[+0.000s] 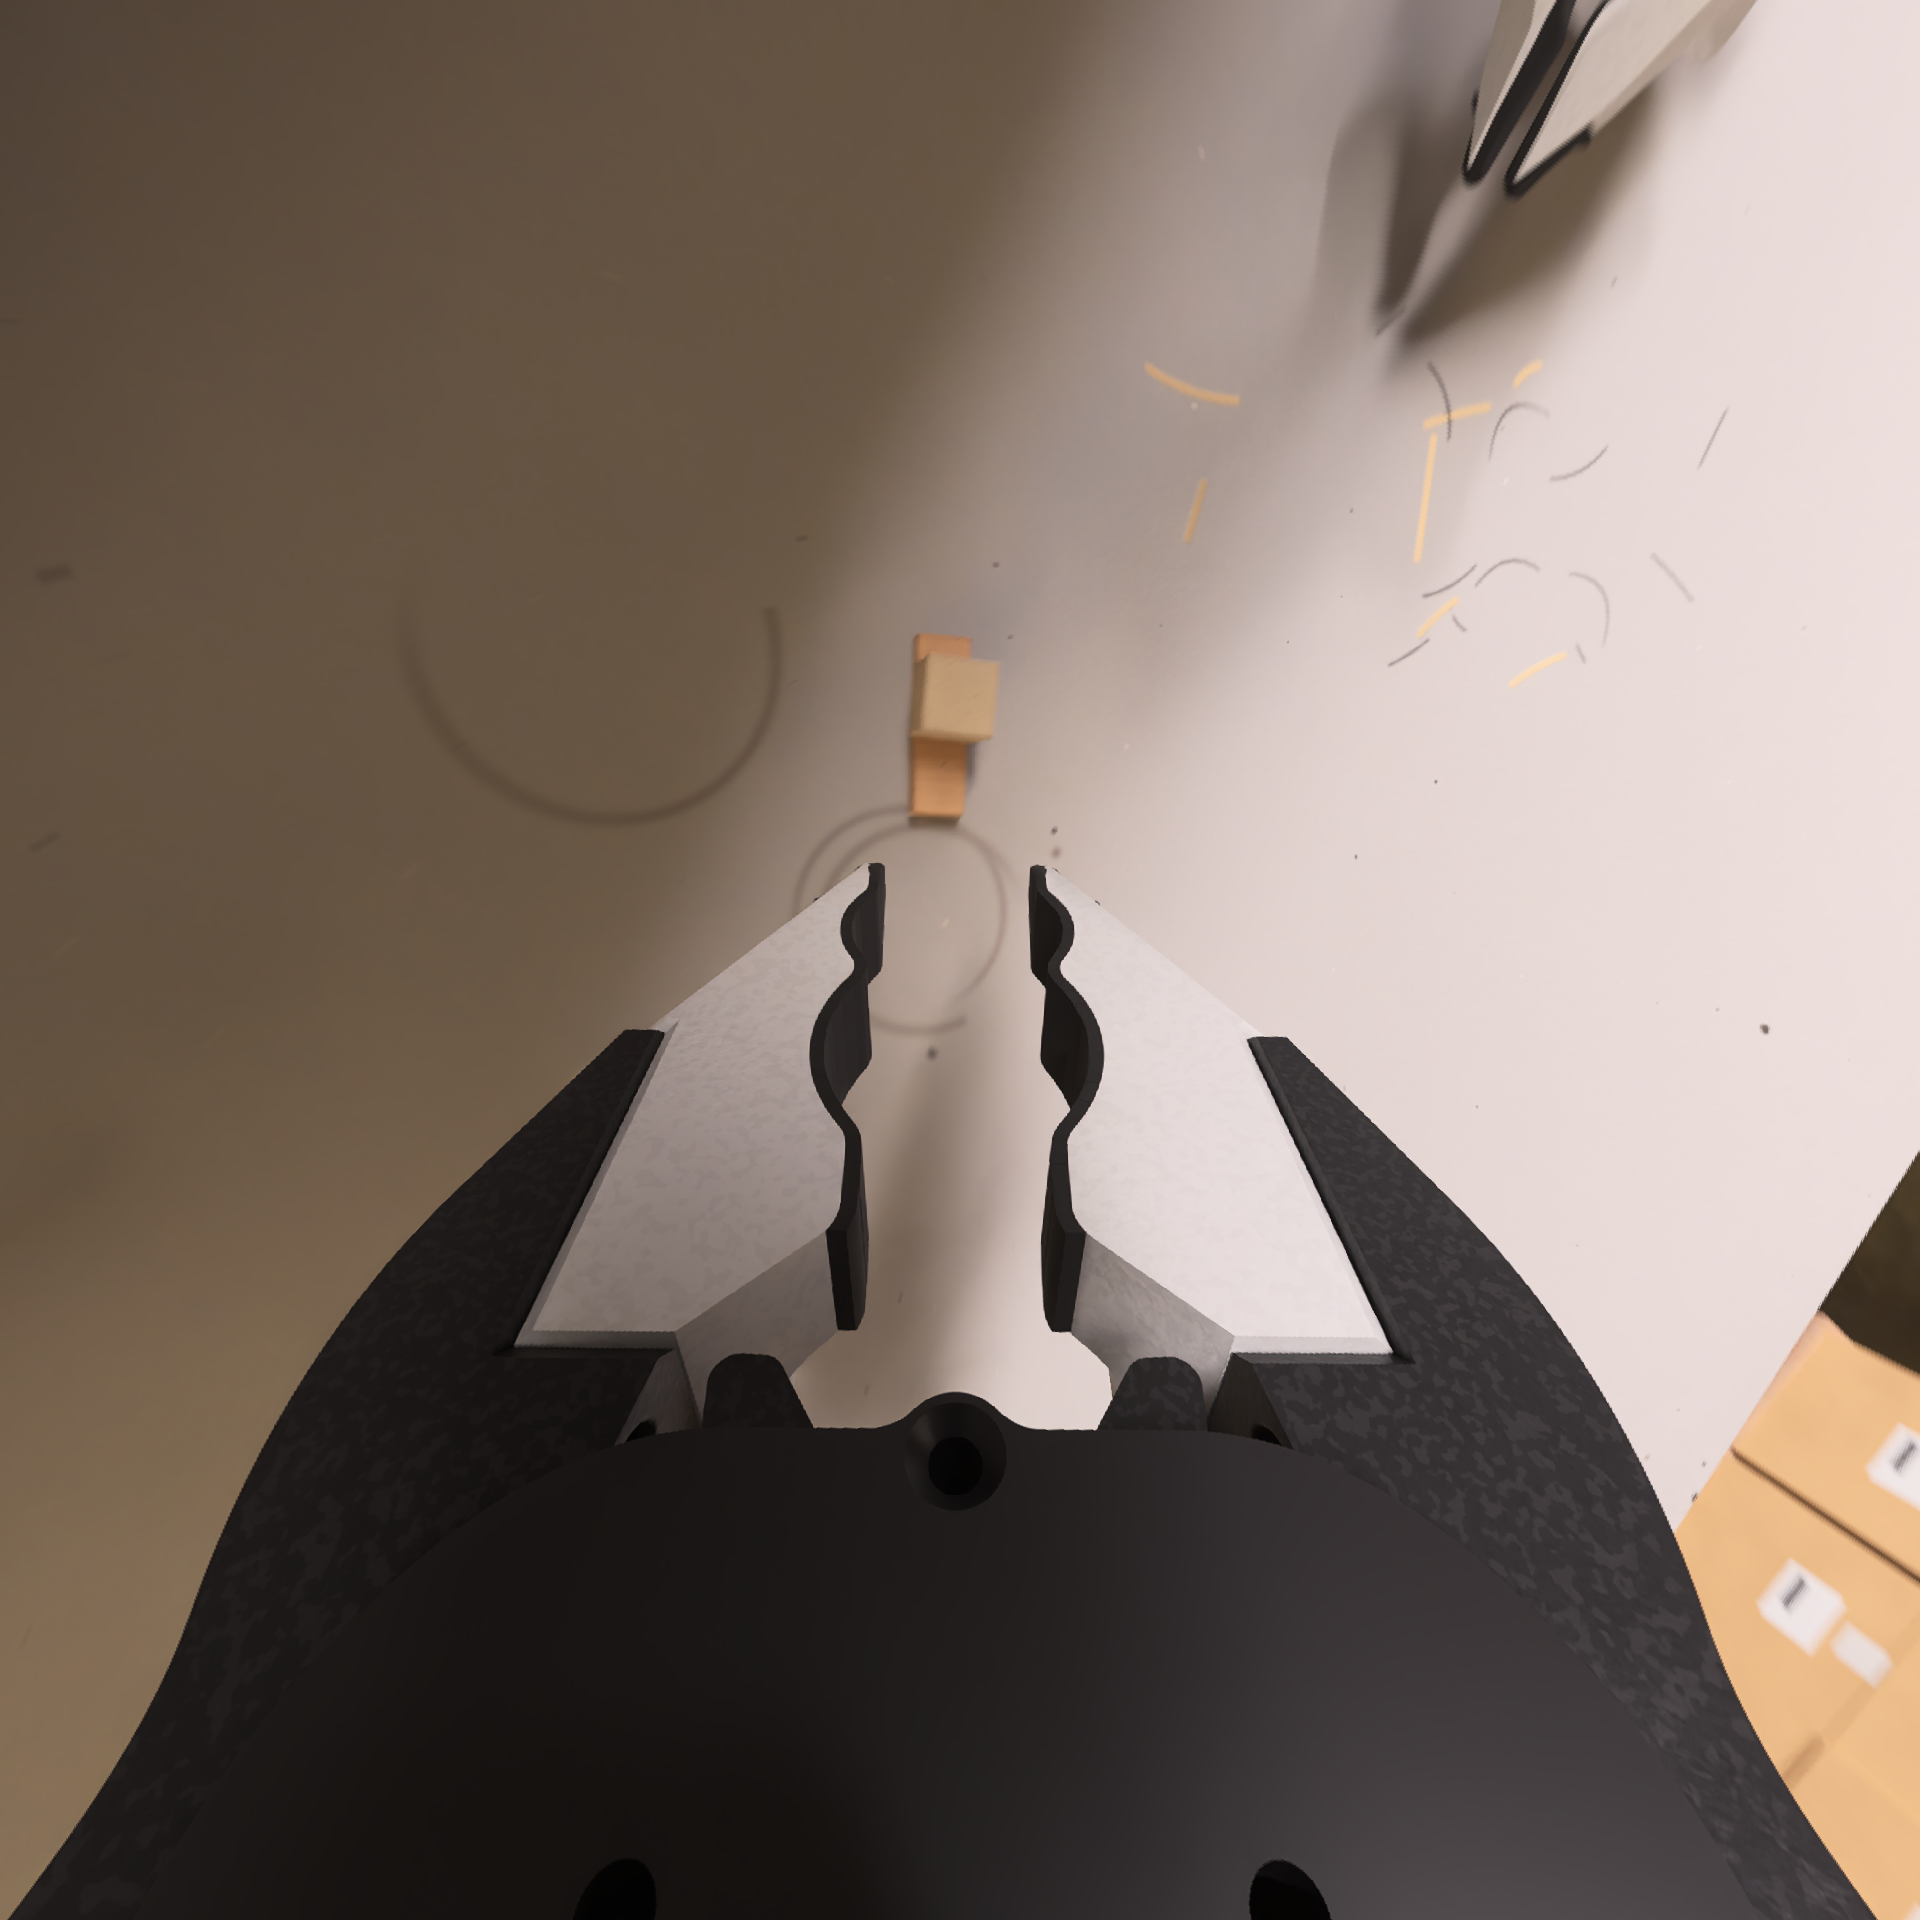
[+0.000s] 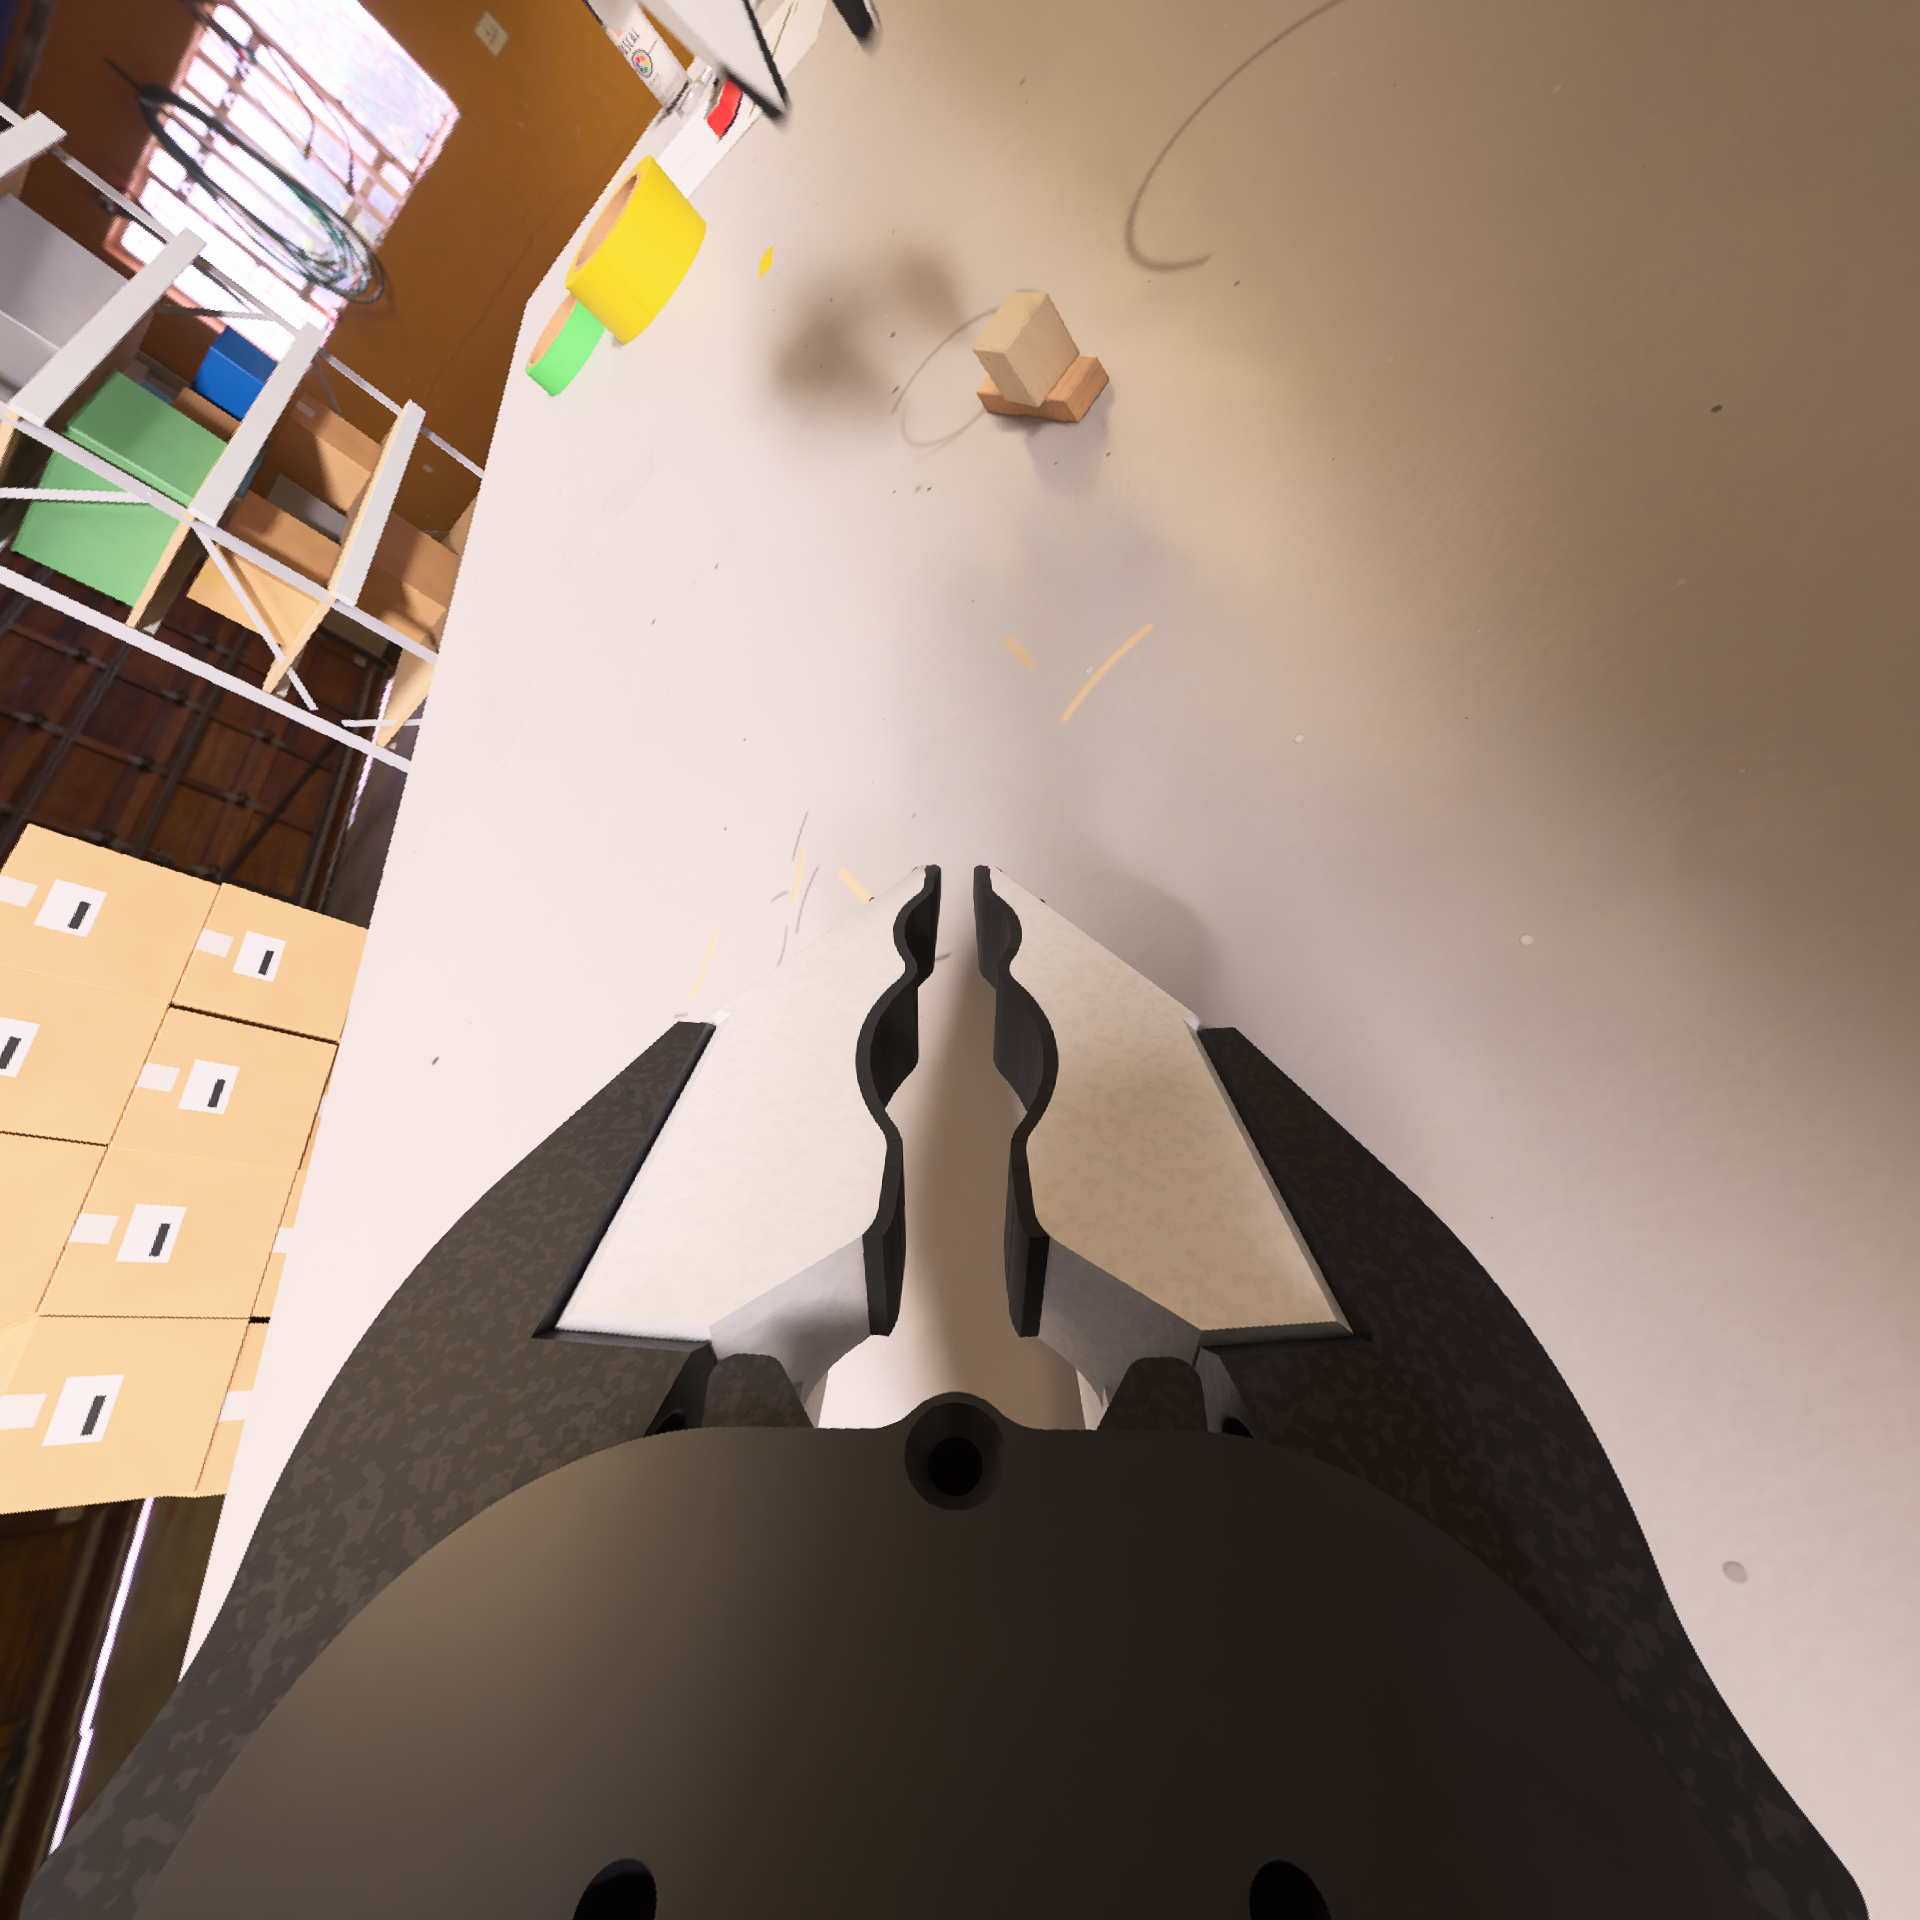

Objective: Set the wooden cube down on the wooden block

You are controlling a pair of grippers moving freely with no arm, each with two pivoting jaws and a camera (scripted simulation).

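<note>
A pale wooden cube (image 1: 958,698) rests on a flat, darker wooden block (image 1: 938,781) on the white table, with nothing holding it. My left gripper (image 1: 957,878) is open and empty, a short way back from the stack and in line with it. In the right wrist view the cube (image 2: 1023,335) sits on the block (image 2: 1062,400) far ahead. My right gripper (image 2: 957,875) is empty with its jaws nearly together, low over the table and well away from the stack. The right gripper (image 1: 1558,94) also shows at the top right of the left wrist view.
A yellow tape roll (image 2: 636,249) and a green one (image 2: 561,353) lie near the table's left edge. Stacked cardboard boxes (image 2: 156,1143) and a shelving rack (image 2: 208,468) stand beyond that edge. More boxes (image 1: 1818,1558) sit below the table's right edge. Scratches and ring marks cover the tabletop (image 1: 1455,831).
</note>
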